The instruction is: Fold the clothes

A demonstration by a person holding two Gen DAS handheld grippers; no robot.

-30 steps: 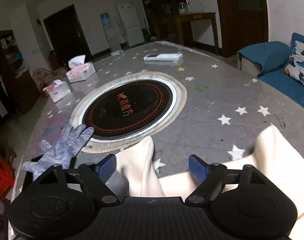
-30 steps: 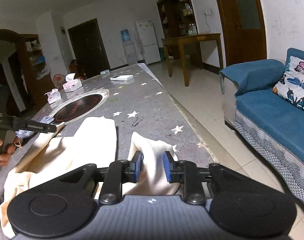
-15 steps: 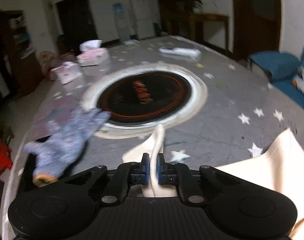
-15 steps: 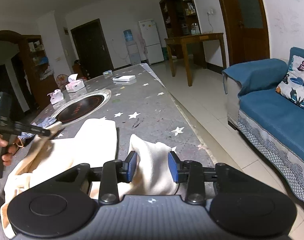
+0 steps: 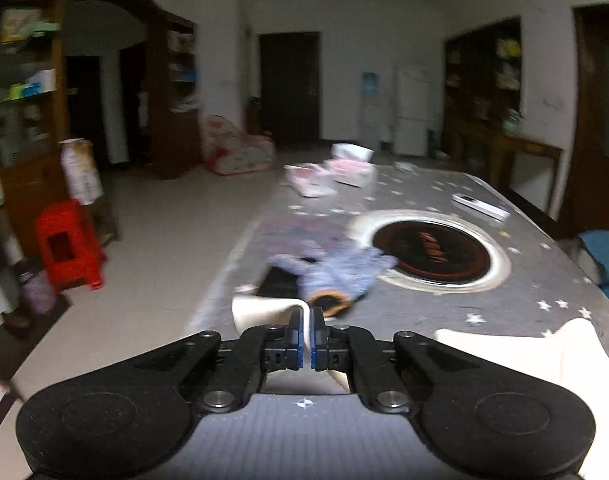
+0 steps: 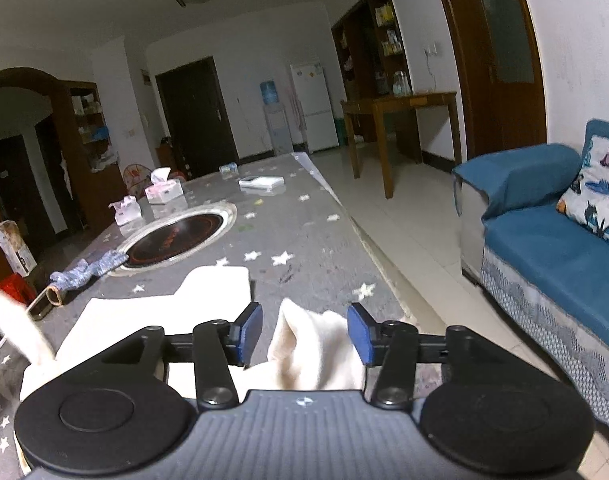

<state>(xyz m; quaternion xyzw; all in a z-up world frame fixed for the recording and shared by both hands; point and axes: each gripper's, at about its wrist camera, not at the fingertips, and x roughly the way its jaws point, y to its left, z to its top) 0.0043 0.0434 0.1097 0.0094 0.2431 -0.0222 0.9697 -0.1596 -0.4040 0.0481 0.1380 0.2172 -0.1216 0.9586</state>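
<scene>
Dim indoor light, fisheye-bent edges; left view smeared, perhaps by motion.

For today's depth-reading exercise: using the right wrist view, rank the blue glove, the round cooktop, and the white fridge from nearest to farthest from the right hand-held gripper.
1. Blue glove: on the table's left side, nearest the right hand-held gripper.
2. Round cooktop: mid-table, just beyond the glove.
3. White fridge: against the far wall.

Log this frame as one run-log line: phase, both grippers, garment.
phase: fold start | left gripper: shut on cream garment edge | right gripper: jaws opening, cloth peak between pads, unpinched | garment: on star-print table
</scene>
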